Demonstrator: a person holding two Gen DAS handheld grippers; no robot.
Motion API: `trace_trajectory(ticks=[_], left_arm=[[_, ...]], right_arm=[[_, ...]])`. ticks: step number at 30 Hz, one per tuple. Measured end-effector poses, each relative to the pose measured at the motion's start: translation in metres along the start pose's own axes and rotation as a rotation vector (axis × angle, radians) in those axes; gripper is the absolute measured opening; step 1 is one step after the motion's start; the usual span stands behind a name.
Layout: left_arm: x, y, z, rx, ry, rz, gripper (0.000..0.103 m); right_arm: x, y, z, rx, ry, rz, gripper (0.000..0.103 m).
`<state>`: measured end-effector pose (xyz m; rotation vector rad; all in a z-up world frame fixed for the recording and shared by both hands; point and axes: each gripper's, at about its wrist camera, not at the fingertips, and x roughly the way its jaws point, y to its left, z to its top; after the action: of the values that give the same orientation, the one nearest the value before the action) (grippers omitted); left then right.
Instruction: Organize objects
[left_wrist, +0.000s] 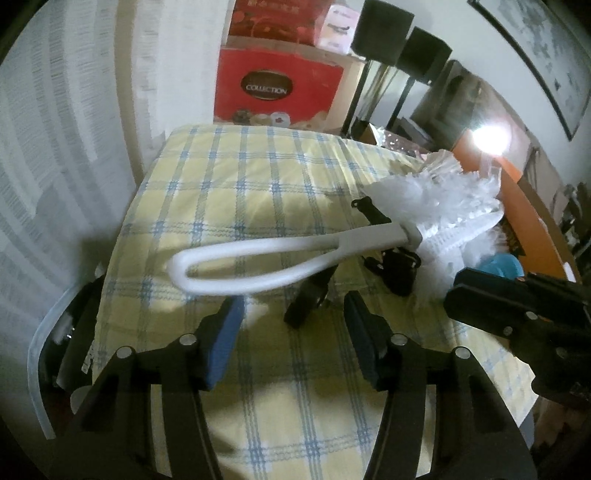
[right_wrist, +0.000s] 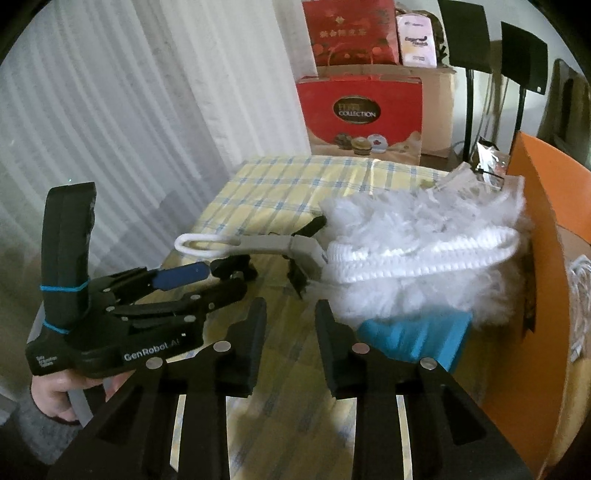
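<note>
A white fluffy duster with a looped white handle lies on the yellow checked cloth, propped on black clips. My left gripper is open just below the handle loop, fingers either side and apart from it. In the right wrist view the duster head fills the right side and its handle points left. My right gripper is open and empty, close in front of the duster head. The left gripper shows there under the handle loop. A blue object lies below the duster.
An orange box stands at the right edge of the table. Red gift boxes and a cardboard box stand behind the table. A curtain hangs on the left. A clear plastic bin sits at the table's left edge.
</note>
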<state>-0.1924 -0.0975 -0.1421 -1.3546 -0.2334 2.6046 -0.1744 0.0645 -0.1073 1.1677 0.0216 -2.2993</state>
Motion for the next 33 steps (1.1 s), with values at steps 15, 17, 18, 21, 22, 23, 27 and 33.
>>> trace_trajectory(ticks=[15,17,18,21,22,23,27,33], left_arm=[[0.002,-0.004,0.006,0.013,-0.007,-0.052,0.026],[-0.003,-0.004,0.002,0.013,-0.007,-0.060,0.026],[-0.004,-0.004,0.001,0.012,-0.005,-0.060,0.026],[-0.012,-0.002,-0.004,0.004,-0.005,-0.063,0.026],[-0.013,-0.001,-0.005,-0.001,-0.001,-0.062,0.026],[-0.014,-0.001,-0.007,-0.004,0.002,-0.061,0.026],[-0.022,0.004,-0.015,-0.021,0.009,-0.066,0.026],[-0.034,0.014,-0.028,-0.054,0.004,-0.071,0.026]], right_arm=[[0.010,0.002,0.012,-0.028,0.006,0.007,0.024],[0.006,0.001,0.017,-0.023,0.003,-0.008,0.024],[0.004,-0.001,0.021,-0.015,0.003,-0.011,0.024],[0.001,-0.006,0.034,0.019,0.004,-0.001,0.024],[0.000,-0.006,0.037,0.025,0.003,-0.001,0.024],[0.000,-0.007,0.042,0.028,0.004,-0.001,0.024],[0.010,-0.005,0.060,0.054,0.045,0.024,0.024],[0.025,0.003,0.072,0.075,0.083,0.089,0.024]])
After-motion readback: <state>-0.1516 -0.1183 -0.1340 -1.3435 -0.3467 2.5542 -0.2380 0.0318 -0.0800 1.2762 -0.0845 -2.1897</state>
